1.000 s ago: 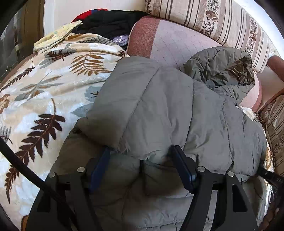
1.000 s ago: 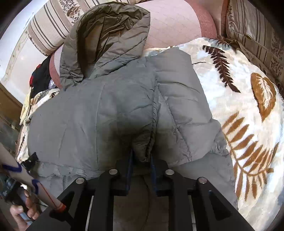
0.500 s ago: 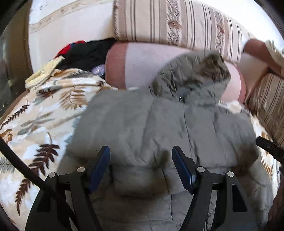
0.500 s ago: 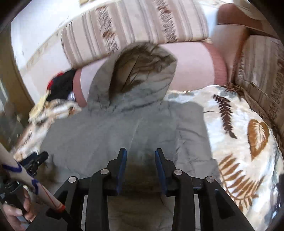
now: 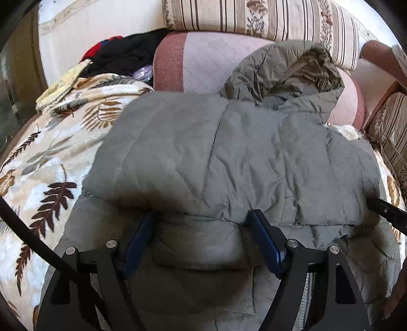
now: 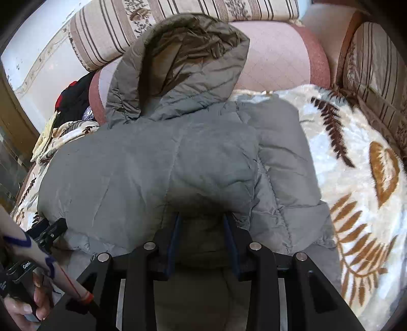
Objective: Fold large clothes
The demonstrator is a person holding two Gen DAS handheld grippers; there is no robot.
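Observation:
A grey hooded puffer jacket [image 5: 229, 157] lies on a leaf-print blanket [image 5: 45, 157], folded over on itself, its hood [image 5: 287, 73] resting against a pink bolster. It also shows in the right wrist view [image 6: 152, 173]. My left gripper [image 5: 203, 224] is open, its blue pads under the folded jacket's near edge, holding nothing. My right gripper [image 6: 202, 224] is open with a narrower gap, its tips just under the same folded edge, empty. The right gripper's tip shows at the left view's right edge [image 5: 386, 211]; the left gripper shows in the right view [image 6: 51, 231].
A pink bolster [image 5: 198, 66] and striped cushions [image 5: 254, 17] line the back. A pile of dark and red clothes [image 5: 122, 56] sits at the back left. Another striped cushion [image 6: 376, 71] stands at the right. The blanket [image 6: 356, 178] extends right of the jacket.
My right gripper has let go of the jacket fold it pinched and opened. Both grippers drew back and then returned low to the folded edge. The jacket lies flatter.

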